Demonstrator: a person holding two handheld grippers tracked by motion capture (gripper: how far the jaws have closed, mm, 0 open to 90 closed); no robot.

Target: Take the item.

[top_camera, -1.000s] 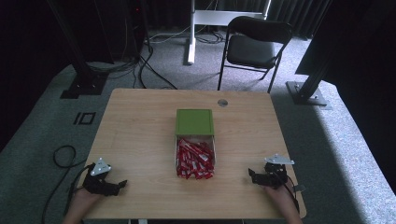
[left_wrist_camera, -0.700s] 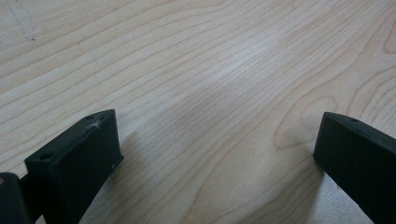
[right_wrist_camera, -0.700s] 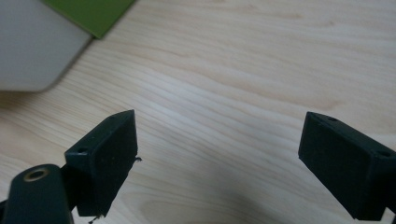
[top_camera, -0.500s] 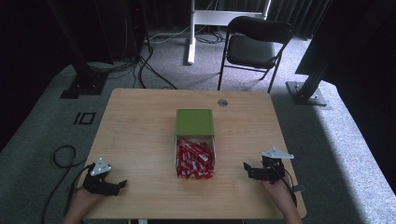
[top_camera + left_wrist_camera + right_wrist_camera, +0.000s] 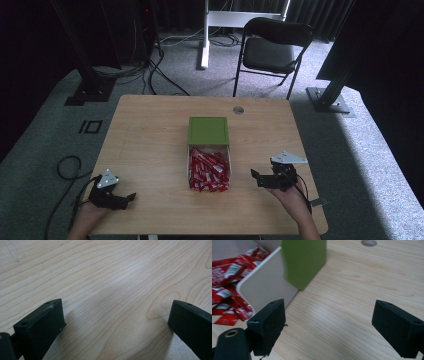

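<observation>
from the high view we see a white open tray with a green lid slid back toward the table's far edge, at the middle of the light wooden table, so the heap of small red sachets lies exposed toward the near edge. our right gripper sits just right of the heap, jaws apart and aimed at it, we judge to pick one. our left gripper rests by the near left corner, out of the way.

in the left gripper view its jaws stand wide apart over bare wood.

in the right gripper view the jaws are spread with nothing between them; the sachets carry white print too blurred to read.
</observation>
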